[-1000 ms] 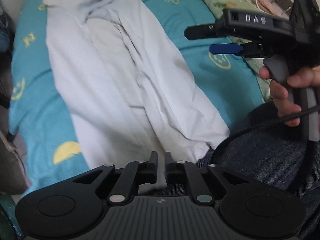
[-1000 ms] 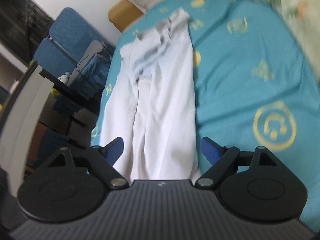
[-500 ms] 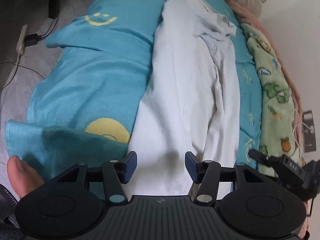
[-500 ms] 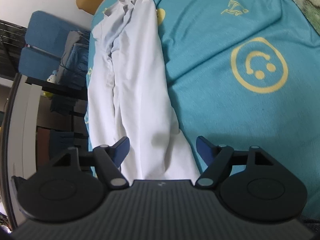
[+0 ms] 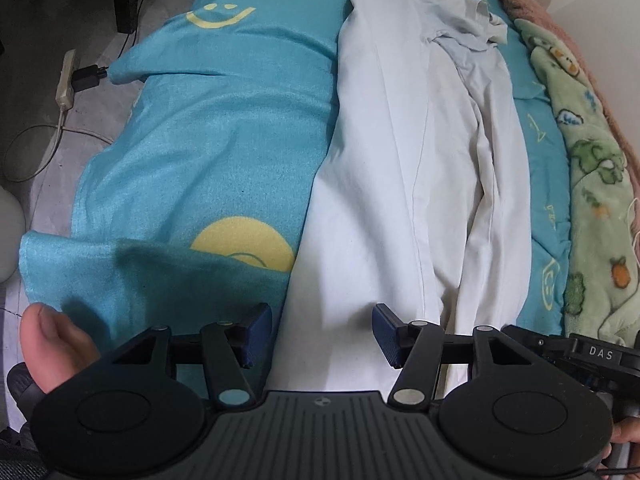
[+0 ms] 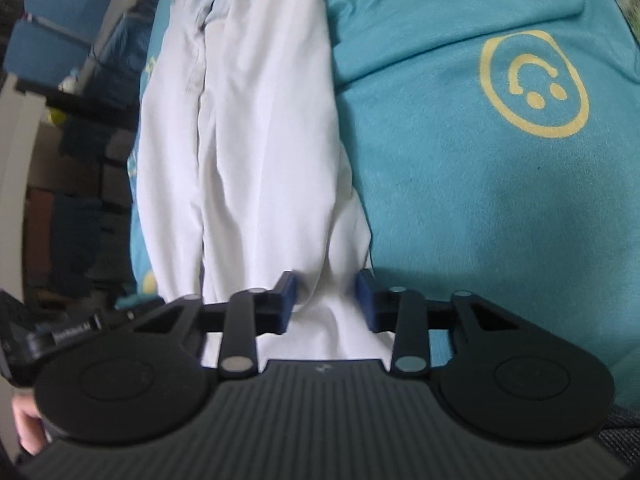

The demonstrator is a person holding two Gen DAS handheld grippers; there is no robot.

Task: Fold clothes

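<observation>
Closing my right gripper (image 6: 326, 300) around near hem of white garment (image 5: 400, 184), cloth bunched between pads, not yet pinched. Left gripper (image 5: 322, 334) fingers spread over same hem. Garment lies lengthwise on teal sheet (image 5: 208, 152).

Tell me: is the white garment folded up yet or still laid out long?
Laid out long. The white garment stretches lengthwise along the teal blanket, its sides turned inward, with no crosswise fold. Its near hem sits between the closing right tongs.

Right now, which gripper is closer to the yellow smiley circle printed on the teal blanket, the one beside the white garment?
Left. The left gripper sits just below the yellow smiley circle, over the white garment. The right gripper, jaws closing around garment fabric, lies farther along that hem.
</observation>
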